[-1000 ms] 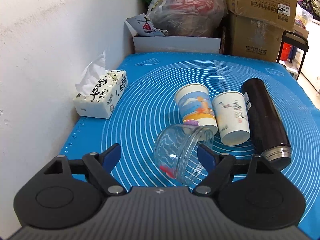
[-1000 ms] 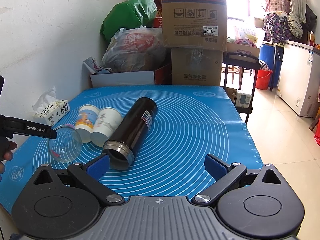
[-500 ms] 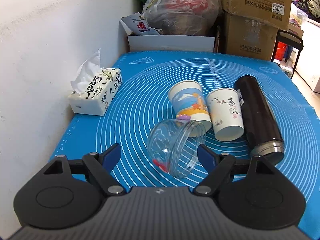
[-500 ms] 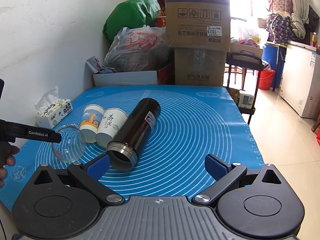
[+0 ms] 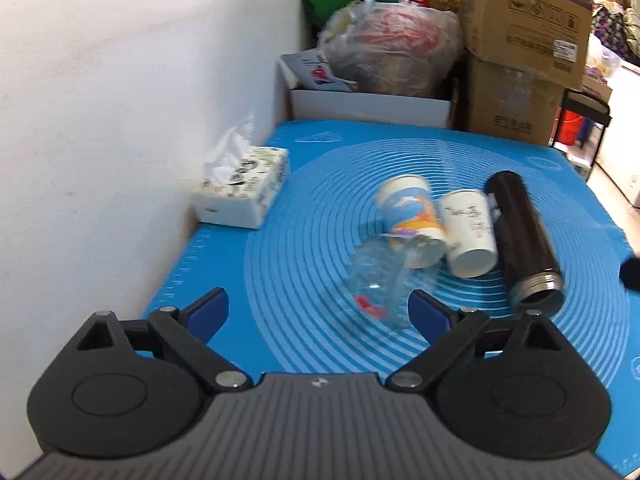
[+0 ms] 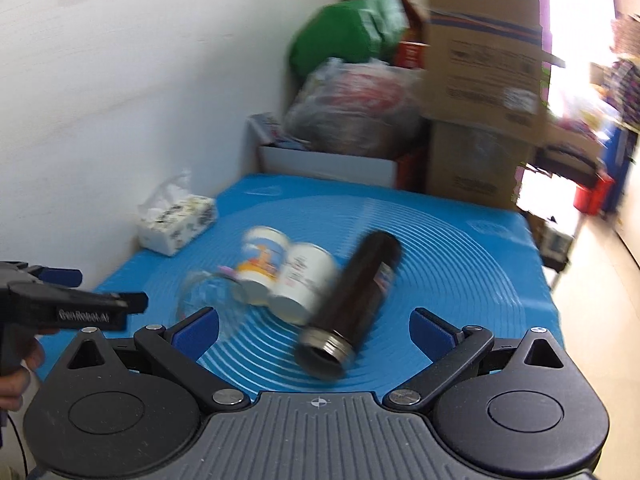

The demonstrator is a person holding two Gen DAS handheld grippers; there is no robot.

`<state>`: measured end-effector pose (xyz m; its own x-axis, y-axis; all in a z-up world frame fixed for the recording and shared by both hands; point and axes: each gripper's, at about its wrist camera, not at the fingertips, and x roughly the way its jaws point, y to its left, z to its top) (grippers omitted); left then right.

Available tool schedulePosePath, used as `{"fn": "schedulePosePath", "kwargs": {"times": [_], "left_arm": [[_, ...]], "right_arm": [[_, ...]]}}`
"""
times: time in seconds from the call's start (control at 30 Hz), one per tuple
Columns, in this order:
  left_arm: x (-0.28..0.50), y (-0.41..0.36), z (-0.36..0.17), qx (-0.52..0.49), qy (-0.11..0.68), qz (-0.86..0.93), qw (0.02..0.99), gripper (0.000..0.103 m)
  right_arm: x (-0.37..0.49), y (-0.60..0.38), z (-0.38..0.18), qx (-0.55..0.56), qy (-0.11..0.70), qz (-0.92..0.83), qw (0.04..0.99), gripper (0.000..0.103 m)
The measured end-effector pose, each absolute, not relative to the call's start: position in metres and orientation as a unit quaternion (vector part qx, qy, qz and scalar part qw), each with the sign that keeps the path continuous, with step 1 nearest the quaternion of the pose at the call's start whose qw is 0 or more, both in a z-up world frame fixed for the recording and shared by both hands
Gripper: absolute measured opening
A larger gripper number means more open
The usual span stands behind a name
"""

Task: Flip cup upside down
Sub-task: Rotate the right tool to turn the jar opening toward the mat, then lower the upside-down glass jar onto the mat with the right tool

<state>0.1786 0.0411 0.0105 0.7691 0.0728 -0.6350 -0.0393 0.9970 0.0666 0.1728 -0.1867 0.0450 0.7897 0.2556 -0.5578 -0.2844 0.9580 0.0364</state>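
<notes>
A clear glass cup [image 5: 380, 280] lies on its side on the blue mat [image 5: 304, 216], just beyond my open left gripper [image 5: 318, 312], near its right finger. It also shows in the right wrist view [image 6: 208, 296], blurred. Two paper cups, one colourful [image 5: 412, 216] and one white [image 5: 470, 236], lie on their sides behind it. A black flask [image 5: 524, 240] lies to their right, open end toward me. My right gripper [image 6: 314, 328] is open and empty, with the flask [image 6: 352, 304] just ahead of it.
A tissue box [image 5: 244, 188] sits by the white wall at the left. A white box [image 5: 368, 104], a plastic bag [image 5: 392, 48] and cardboard boxes [image 5: 520, 40] stand beyond the mat's far edge. The left gripper body [image 6: 68, 308] shows in the right view.
My left gripper has pulled back and risen; the glass cup now lies ahead of the fingers rather than between them. My right gripper has swung left toward the flask and cups.
</notes>
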Motion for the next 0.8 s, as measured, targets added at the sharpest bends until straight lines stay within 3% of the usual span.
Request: {"fn": "schedulePosePath", "kwargs": {"times": [0.47, 0.8], "left_arm": [[0.189, 0.113, -0.015, -0.02, 0.355, 0.089, 0.931, 0.096], [0.203, 0.132, -0.04, -0.032, 0.371, 0.09, 0.924, 0.096]], "right_arm": [[0.277, -0.055, 0.057, -0.186, 0.417, 0.295, 0.839, 0.101], [0.335, 0.02, 0.012, -0.319, 0.512, 0.31, 0.734, 0.087]]}}
